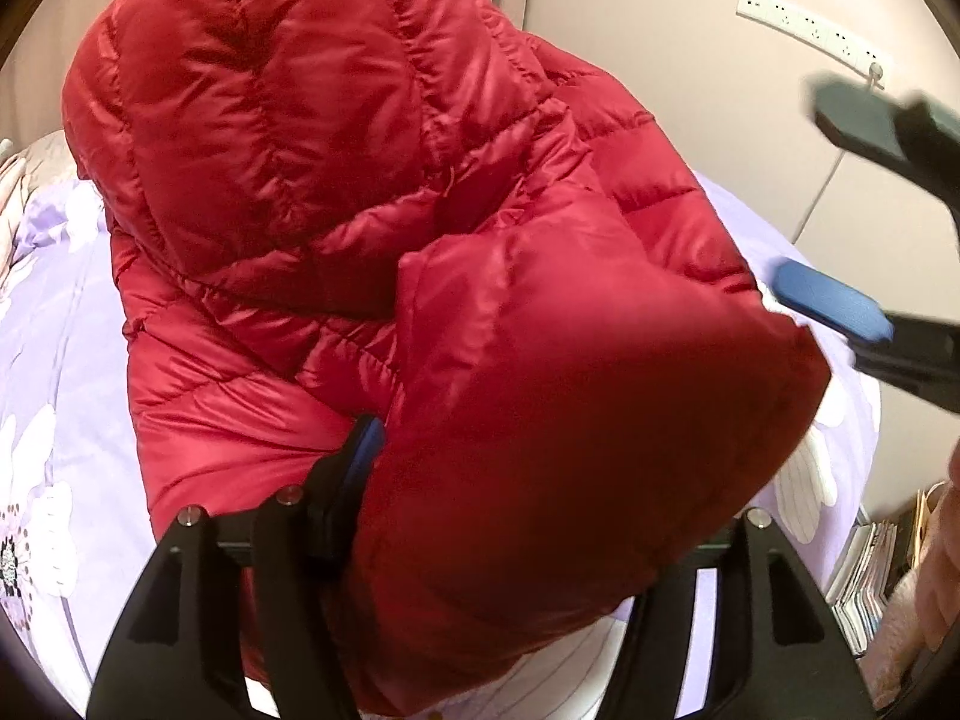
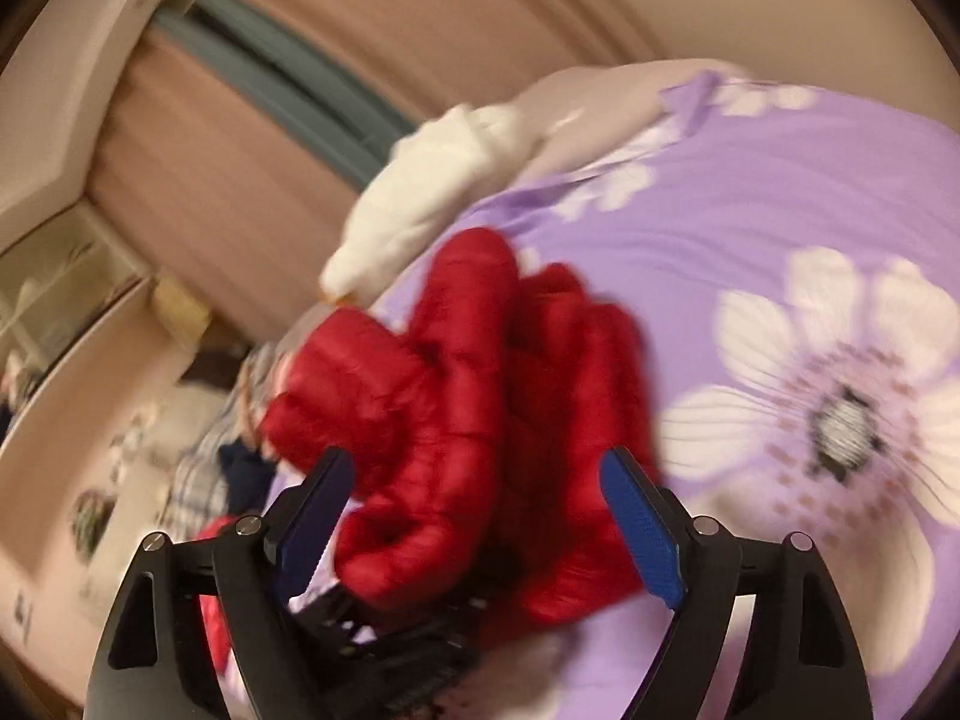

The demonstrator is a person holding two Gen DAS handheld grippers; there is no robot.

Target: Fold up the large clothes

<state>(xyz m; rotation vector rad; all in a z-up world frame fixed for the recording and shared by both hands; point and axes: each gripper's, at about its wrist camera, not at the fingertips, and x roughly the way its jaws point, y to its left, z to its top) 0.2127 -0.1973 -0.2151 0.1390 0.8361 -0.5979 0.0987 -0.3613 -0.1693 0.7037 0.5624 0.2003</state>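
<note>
A red quilted down jacket (image 1: pixel 336 180) lies partly folded on the purple floral bedspread (image 1: pixel 54 324). In the left wrist view my left gripper (image 1: pixel 492 480) is shut on a fold of the jacket and lifts it; only its left finger (image 1: pixel 360 450) shows, the other is hidden under the fabric. My right gripper (image 1: pixel 840 210) shows at the right edge of that view, open and clear of the jacket. In the blurred right wrist view my right gripper (image 2: pixel 480 522) is open above the jacket (image 2: pixel 480 390), with its blue pads (image 2: pixel 642 534) wide apart and nothing between them.
The bedspread (image 2: pixel 780 210) covers the bed. A white cloth (image 2: pixel 432 192) lies at the bed's far edge. Beige curtains (image 2: pixel 240 150) hang behind. A white power strip (image 1: pixel 810 30) is on the wall. Stacked magazines (image 1: pixel 864 576) stand beside the bed at right.
</note>
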